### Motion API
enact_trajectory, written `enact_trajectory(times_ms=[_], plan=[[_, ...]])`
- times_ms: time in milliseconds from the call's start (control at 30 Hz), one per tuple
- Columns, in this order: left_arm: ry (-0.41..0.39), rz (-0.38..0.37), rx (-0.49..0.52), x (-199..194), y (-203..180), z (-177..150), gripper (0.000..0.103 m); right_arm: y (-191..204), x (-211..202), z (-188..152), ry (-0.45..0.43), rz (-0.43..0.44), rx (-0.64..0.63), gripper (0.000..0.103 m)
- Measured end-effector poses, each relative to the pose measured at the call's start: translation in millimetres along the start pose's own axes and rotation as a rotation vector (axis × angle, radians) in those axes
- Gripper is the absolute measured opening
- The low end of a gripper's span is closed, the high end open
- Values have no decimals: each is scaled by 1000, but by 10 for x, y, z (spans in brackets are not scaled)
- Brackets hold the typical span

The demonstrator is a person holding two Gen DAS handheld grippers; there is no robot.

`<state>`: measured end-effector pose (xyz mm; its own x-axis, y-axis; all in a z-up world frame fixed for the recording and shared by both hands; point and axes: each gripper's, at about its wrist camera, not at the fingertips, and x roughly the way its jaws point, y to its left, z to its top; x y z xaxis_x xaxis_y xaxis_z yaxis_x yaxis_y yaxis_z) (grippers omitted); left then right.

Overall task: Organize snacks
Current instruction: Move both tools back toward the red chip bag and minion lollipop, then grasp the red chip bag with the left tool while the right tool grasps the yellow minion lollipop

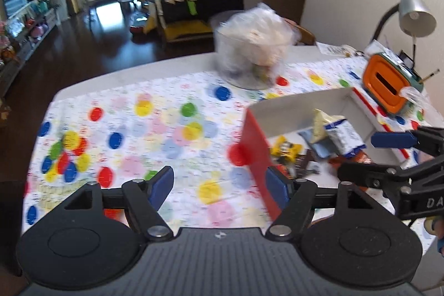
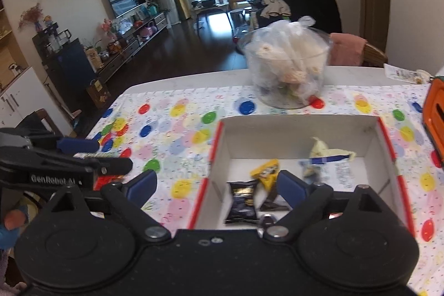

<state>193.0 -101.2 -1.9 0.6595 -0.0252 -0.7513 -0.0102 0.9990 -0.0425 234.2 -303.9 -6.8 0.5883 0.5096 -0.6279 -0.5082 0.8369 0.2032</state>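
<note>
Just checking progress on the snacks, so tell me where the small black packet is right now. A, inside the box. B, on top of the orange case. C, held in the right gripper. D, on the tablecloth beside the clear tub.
A: the black packet lies on the floor of the white box near its front wall, next to a yellow packet, and the right gripper stands open with nothing gripped.

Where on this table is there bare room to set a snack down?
Free: the dotted cloth left of the red-edged box, in front of the clear tub. Crowded: the box floor with snack packets, and the strip by the orange container.
</note>
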Motion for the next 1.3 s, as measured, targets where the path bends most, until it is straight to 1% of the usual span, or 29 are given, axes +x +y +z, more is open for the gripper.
enact_trajectory(times_ms=[67,167,233,267,400,467,633,700,767,833,1000,1100,1200,1300], plan=[[-6,7,-21,-46,163,-25,73,119,42,-22,3,8,-4,96],[-26,25,-48,-109,411,-73,76,311,108,-51,2,19,-17,99],[-43,46,-63,-136,572,-107,82,421,149,-65,-4,25,-21,101],[-46,48,-73,-142,656,-121,83,479,172,-70,-7,26,-25,102],[-35,64,-106,-118,983,-183,84,709,270,-121,-11,35,-34,103],[-22,76,-120,-78,1139,-226,84,822,354,-158,1,40,-32,103],[48,98,-127,128,1435,-357,84,1099,605,-271,48,25,-50,103],[94,110,-138,267,1541,-414,84,1195,680,-319,65,18,-59,103],[146,99,-155,421,1637,-479,84,1265,761,-366,88,12,-56,103],[190,108,-164,560,1697,-561,84,1330,845,-401,112,0,-53,103],[275,94,-179,878,1752,-679,84,1419,1013,-487,159,-16,-29,103],[313,79,-196,1042,1746,-684,84,1465,1086,-520,178,-28,-30,103],[327,108,-195,1157,1755,-697,84,1502,1167,-534,196,-42,-44,103],[337,103,-220,1232,1799,-707,84,1537,1280,-545,214,-51,-58,103]])
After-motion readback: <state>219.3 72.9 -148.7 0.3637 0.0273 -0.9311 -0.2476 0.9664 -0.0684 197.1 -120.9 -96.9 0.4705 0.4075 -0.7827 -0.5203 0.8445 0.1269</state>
